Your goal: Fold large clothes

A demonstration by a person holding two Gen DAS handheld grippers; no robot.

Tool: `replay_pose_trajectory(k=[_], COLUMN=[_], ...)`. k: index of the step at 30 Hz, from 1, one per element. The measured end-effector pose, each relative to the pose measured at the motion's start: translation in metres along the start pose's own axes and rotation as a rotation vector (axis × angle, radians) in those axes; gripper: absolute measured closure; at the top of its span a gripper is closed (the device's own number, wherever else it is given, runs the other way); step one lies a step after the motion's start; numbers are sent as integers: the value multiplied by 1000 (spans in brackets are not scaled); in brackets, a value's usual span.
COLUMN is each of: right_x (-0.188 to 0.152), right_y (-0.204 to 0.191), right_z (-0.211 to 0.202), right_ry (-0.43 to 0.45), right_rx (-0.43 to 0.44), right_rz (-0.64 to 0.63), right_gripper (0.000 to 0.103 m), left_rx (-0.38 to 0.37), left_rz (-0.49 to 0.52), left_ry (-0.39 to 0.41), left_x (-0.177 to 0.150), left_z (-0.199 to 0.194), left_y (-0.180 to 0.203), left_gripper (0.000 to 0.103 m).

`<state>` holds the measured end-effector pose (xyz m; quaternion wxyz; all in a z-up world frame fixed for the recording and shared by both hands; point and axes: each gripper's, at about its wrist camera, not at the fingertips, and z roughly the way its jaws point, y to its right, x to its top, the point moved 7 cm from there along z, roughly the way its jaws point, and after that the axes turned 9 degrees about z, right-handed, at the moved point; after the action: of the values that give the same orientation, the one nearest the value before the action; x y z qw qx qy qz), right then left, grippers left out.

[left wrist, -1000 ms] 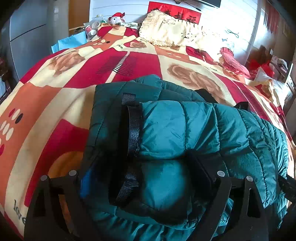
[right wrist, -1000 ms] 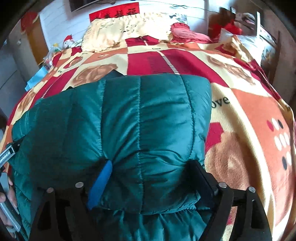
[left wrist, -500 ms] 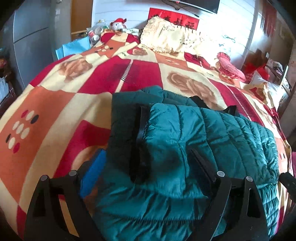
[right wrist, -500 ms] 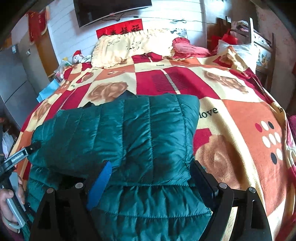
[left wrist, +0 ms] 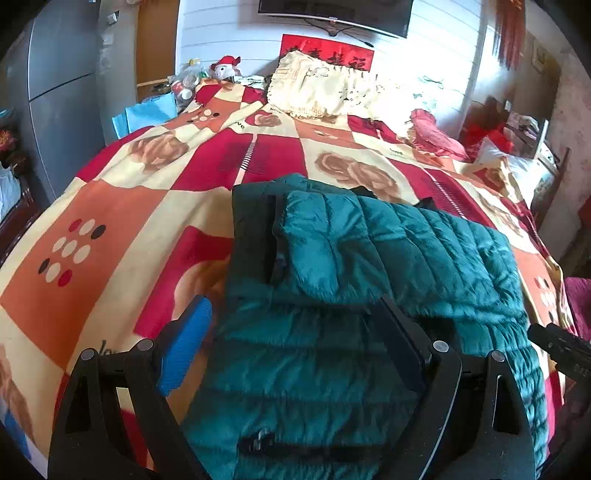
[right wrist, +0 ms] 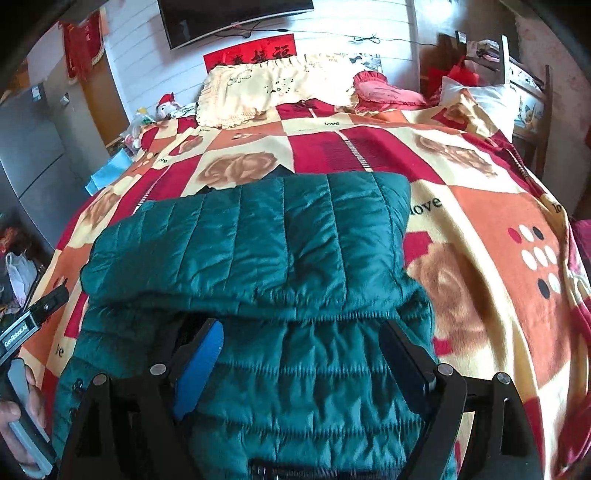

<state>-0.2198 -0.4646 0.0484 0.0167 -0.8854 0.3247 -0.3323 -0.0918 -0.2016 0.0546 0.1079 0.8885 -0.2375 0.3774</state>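
Claws: left claw [left wrist: 295,325] | right claw [right wrist: 299,347] | both agape, angled down over jacket [right wrist: 251,236], seemingly clear

Count, both wrist views:

- Teal quilted down jacket [left wrist: 388,258]: one, folded on the bed.
- Patchwork blanket [left wrist: 122,218] in red, orange and cream: one, covering the bed.
- Cream fringed pillow [right wrist: 273,86]: one, at the head of the bed.
- Pink ruffled cushion [right wrist: 384,92]: one, beside the pillow.
- Wall-mounted television [right wrist: 236,14]: one.
- Red banner with dark characters [right wrist: 251,55]: one, under the television.
- Plush toy with red hat [left wrist: 225,68]: one.
- Grippers: two, the left gripper [left wrist: 295,332] and the right gripper [right wrist: 299,343], each with two fingers.
- Person's hand [right wrist: 22,410]: one visible, right wrist view only.
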Motion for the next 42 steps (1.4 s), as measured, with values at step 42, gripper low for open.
replay_pose_trajectory(k=[42], right_x=[-112], right_y=[12], right_z=[-71], right_ry=[-39], right_rx=[-22], right_rz=[-4], right_gripper=[19], left_rx=[11], left_rz=[45], left_ry=[-6], left_x=[-101], left_z=[-82], left_y=[6], left_gripper=[13])
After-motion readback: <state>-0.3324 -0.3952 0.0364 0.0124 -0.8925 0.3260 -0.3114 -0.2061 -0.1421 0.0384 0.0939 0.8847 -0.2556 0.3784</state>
